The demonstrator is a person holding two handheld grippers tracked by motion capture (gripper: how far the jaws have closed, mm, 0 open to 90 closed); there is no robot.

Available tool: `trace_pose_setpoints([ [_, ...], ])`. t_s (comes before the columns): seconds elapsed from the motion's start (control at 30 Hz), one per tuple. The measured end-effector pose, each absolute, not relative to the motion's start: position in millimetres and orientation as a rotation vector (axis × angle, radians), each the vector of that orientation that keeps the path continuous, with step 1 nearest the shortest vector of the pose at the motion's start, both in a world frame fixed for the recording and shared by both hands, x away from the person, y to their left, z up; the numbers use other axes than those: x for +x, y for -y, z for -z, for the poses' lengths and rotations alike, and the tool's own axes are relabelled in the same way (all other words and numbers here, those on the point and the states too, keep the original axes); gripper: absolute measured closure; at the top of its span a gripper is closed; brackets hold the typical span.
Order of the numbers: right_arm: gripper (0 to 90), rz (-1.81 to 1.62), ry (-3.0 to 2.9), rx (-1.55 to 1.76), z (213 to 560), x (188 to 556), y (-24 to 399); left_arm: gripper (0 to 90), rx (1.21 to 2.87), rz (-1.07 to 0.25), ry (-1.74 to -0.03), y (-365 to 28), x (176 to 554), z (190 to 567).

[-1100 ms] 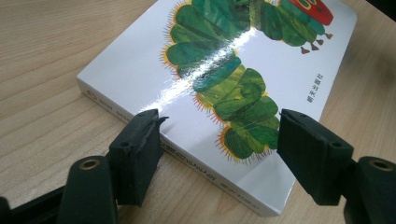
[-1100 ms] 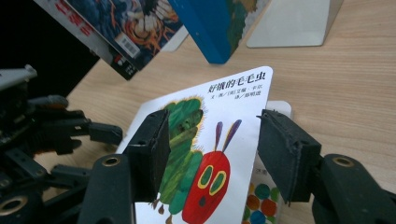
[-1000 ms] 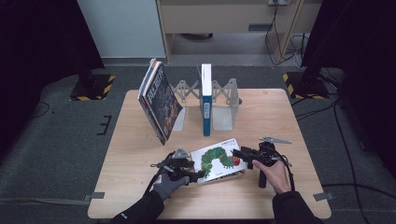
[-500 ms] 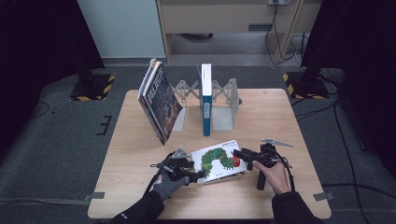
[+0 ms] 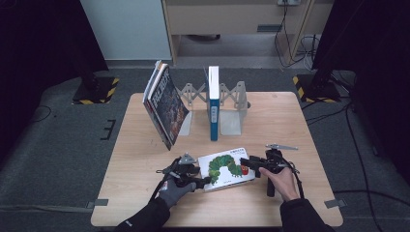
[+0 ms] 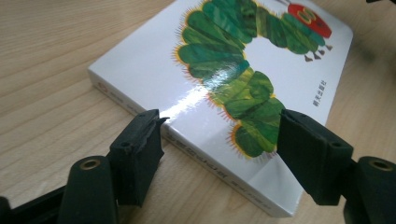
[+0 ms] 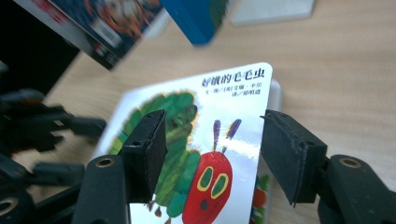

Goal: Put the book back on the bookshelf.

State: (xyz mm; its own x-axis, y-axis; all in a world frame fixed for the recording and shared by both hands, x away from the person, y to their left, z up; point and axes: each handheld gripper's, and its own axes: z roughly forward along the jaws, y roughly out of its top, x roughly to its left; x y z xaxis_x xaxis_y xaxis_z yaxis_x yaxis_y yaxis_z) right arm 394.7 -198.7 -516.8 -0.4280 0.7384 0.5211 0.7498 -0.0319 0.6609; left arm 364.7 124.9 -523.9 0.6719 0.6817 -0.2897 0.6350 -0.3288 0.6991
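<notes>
Leaning books [image 5: 166,106], bookend rack [image 5: 227,104] behind, bare table [image 5: 290,121] right

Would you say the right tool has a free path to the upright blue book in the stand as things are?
Probably yes. The right tool sits at the caterpillar book, and only bare table lies between it and the blue book, whose right side looks unobstructed.
</notes>
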Motion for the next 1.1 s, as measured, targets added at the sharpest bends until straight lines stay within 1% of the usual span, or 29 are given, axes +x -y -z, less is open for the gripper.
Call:
trace_pose_setpoints([
  [0.07,40.4,1.452,2.198,-1.68,523,398,198,30.7,2.038,-0.089,-1.031,-126,366,524],
  [0.23,38.9,1.418,2.192,-1.681,531,402,196,31.3,2.03,-0.074,-1.055,-128,370,527],
  [0.33,39.0,1.425,2.182,-1.687,531,403,196,30.5,2.033,-0.069,-1.041,-127,370,528],
  [0.47,39.8,1.454,2.174,-1.689,527,402,197,29.9,2.024,-0.048,-1.047,-128,371,528],
  [0.87,40.9,1.591,2.113,-1.661,508,395,201,28.2,2.033,-0.042,-1.041,-127,369,528],
  [1.0,41.0,1.587,2.121,-1.661,507,394,201,28.2,2.037,-0.039,-1.037,-127,368,527],
  [1.1,41.1,1.518,2.177,-1.669,510,395,199,28.2,2.044,-0.043,-1.033,-126,367,527],
])
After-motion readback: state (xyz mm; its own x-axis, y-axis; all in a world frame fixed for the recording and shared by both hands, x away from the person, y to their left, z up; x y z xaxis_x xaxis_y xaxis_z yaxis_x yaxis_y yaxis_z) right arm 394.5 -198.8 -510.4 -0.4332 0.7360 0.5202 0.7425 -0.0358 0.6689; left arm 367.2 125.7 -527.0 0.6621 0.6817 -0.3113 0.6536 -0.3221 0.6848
